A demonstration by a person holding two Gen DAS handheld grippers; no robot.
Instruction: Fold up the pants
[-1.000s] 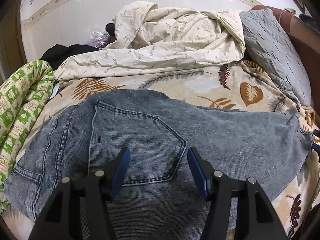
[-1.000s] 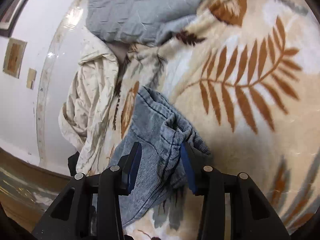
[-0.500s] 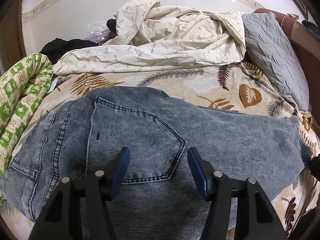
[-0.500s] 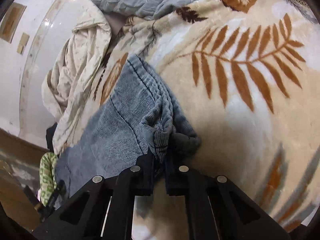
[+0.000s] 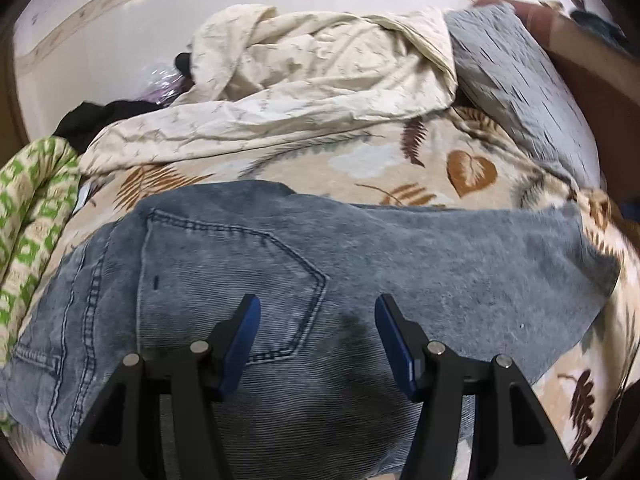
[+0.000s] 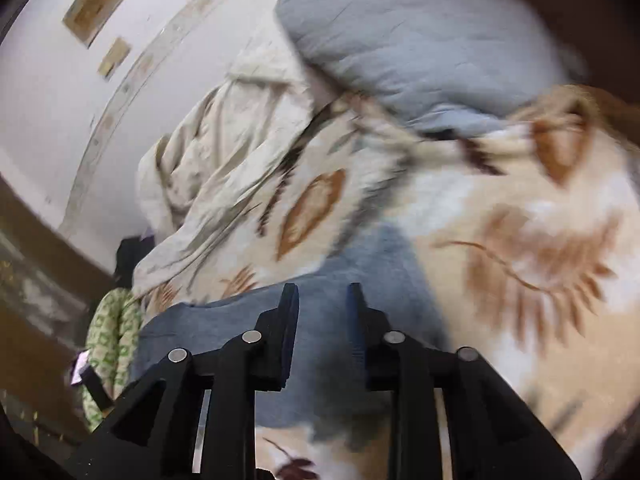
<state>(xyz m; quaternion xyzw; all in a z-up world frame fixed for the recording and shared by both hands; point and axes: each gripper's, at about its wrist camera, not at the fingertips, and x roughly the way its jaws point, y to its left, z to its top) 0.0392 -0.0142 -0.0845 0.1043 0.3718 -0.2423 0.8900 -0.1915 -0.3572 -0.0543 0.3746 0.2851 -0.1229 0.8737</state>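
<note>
- The left tool [image 5: 318, 336] hangs low over the seat of the pants [image 5: 280, 280], its blue pads spread wide to either side of the back pocket [image 5: 224, 276] with nothing between them. Judged from that pose, it is lined up over the waist end so it can pin or pick up the cloth for a fold.
- The right tool [image 6: 322, 316] is over the far leg end of the same pants [image 6: 360, 280], fingers parted with a gap between them and not pinching denim. This view is blurred, so whether the tips touch the cloth cannot be told.
- The pants lie spread flat across the bed, waist toward the left tool and leg reaching out toward the right side. Laid out this way, each end is within reach of one tool; no fold is visible yet.
- Under them is the leaf-print blanket [image 5: 372, 168], a soft bed that gives when pressed, so a grip likely needs to dig in a little.
- Beside the waist end sits a green patterned quilt [image 5: 32, 208], close enough to get in the way of a fold.
- Further back lie a crumpled cream sheet [image 5: 320, 76] and a grey pillow [image 5: 516, 80], well apart from the pants.
- A white wall [image 5: 100, 40] closes the view.
</note>
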